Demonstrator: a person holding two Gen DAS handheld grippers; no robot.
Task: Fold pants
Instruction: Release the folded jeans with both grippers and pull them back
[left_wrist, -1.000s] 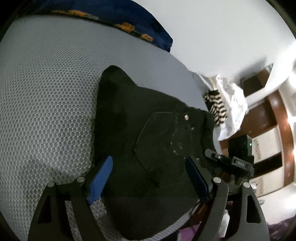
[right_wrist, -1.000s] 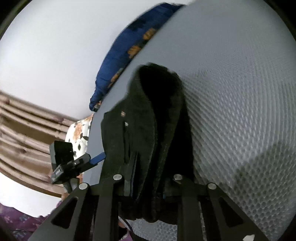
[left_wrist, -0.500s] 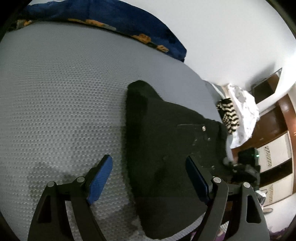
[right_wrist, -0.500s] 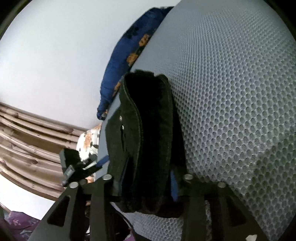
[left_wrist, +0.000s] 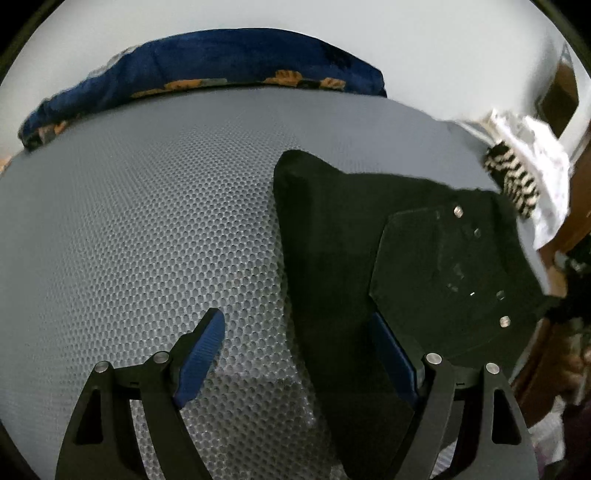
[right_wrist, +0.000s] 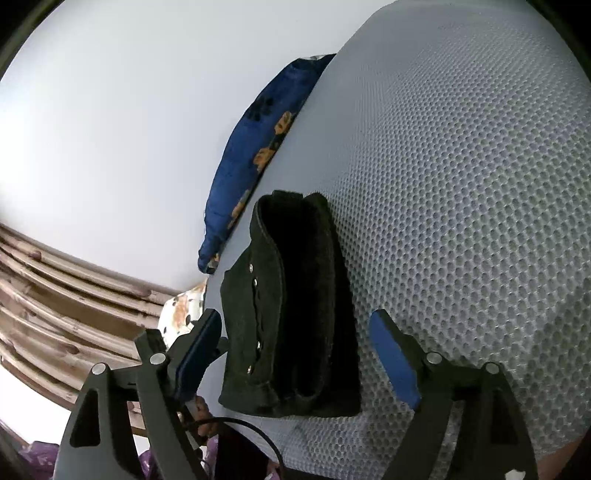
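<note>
The black pants (left_wrist: 351, 251) lie folded into a compact stack on the grey honeycomb mattress (left_wrist: 147, 221). Its back pocket with metal rivets faces up in the left wrist view. My left gripper (left_wrist: 299, 350) is open, its left finger over bare mattress and its right finger at the stack's near edge. In the right wrist view the folded pants (right_wrist: 295, 314) show their layered edge. My right gripper (right_wrist: 295, 354) is open and empty, its fingers on either side of the stack's near end, not touching it.
A dark blue pillow with orange print (left_wrist: 207, 77) lies along the far edge of the mattress by the white wall. White and striped cloths (left_wrist: 524, 173) lie past the pants. Wooden slats (right_wrist: 55, 295) stand beside the mattress.
My right gripper has opened and let go of the folded pants, which now rest on the mattress. My left gripper has swung left, off the pants and partly over bare mattress.
</note>
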